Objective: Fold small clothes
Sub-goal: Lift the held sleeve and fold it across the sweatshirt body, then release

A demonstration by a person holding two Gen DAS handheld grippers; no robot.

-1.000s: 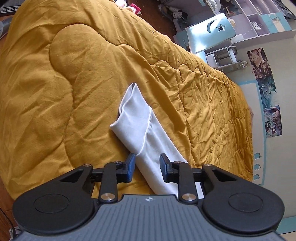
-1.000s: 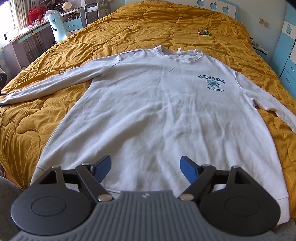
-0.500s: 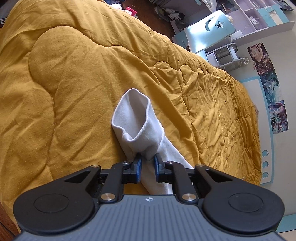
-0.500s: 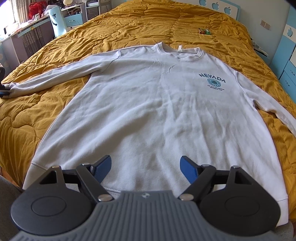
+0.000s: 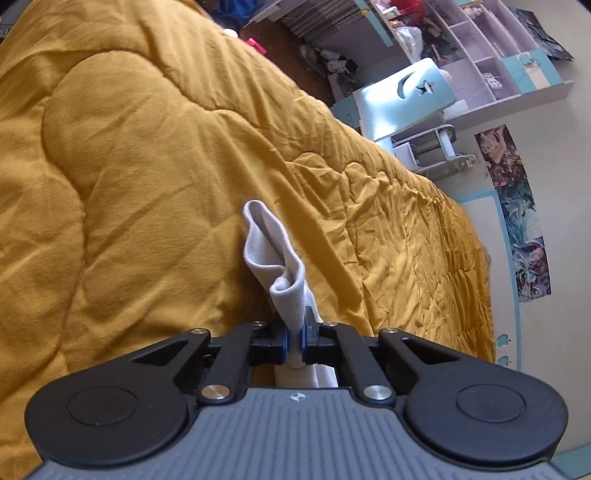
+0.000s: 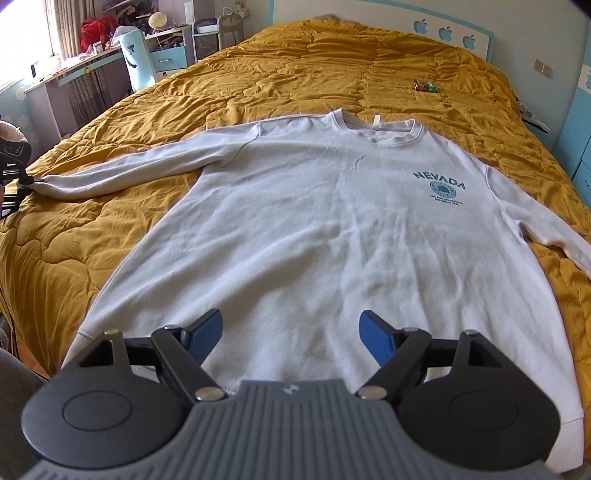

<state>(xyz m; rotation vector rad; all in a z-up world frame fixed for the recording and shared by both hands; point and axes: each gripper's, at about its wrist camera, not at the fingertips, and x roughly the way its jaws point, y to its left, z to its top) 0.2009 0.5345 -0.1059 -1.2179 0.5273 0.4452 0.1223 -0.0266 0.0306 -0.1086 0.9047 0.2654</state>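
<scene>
- Left gripper (image 5: 294,341) angled down at the side of the bed, jaws just closed and now clamped on the sleeve cuff (image 5: 273,266) of the white sweatshirt (image 6: 332,236).
- Cuff bunched and folded over above the blue pads, standing up from the pinch; rest of the sleeve running back under the gripper body.
- Seen from the right wrist: same sleeve stretched out to the left edge of the bed, its end meeting a dark gripper part at the picture's edge.
- Right gripper (image 6: 291,338) tilted down over the sweatshirt's hem, jaws wide apart, nothing between them; contact with the cloth impossible to tell.
- Sweatshirt spread flat, front up, on the mustard quilt (image 6: 295,77); collar toward the headboard (image 6: 448,33), "NEVADA" print (image 6: 441,184) on the chest, other sleeve trailing off to the right.
- Small coloured wrapper (image 6: 424,86) lying on the quilt beyond the collar, well apart from the garment.
- Beside the bed: pale blue chair (image 5: 406,92) with moon and star cut-outs, shelves (image 5: 491,48), posters (image 5: 517,210) on the wall.
- Nothing lying on the sweatshirt's body.
</scene>
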